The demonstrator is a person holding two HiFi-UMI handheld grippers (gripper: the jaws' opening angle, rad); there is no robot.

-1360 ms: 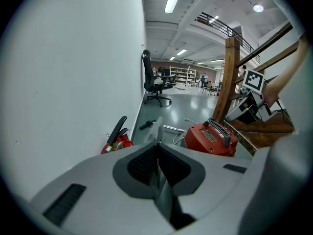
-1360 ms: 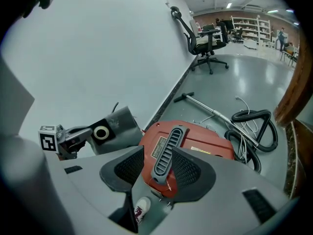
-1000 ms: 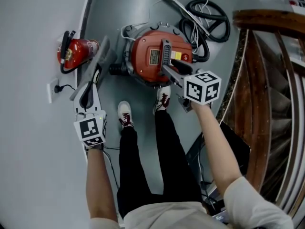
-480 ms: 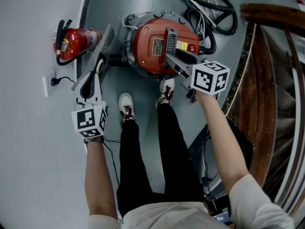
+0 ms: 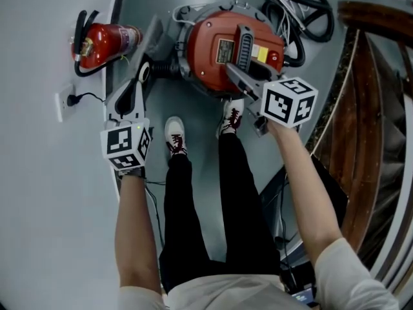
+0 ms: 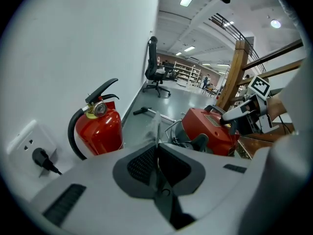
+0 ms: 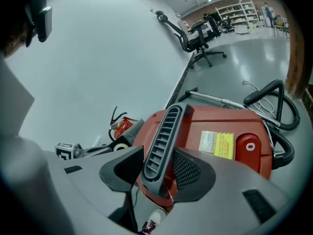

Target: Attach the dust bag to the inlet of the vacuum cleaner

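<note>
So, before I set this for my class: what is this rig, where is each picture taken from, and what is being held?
No robot: a person stands holding a two-jaw gripper in each hand. The head view looks down from a camera on their head; the other two views come from cameras on the grippers. On the floor are a red vacuum, an extinguisher and a hose. The left gripper pinches the thin grey bag; the right gripper is clamped on the vacuum's handle.

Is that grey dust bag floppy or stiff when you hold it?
Probably fairly stiff: the dust bag juts flat from the left gripper without drooping. Likely light, since pinching one thin edge holds it. Thin as it looks, it may crease.
</note>
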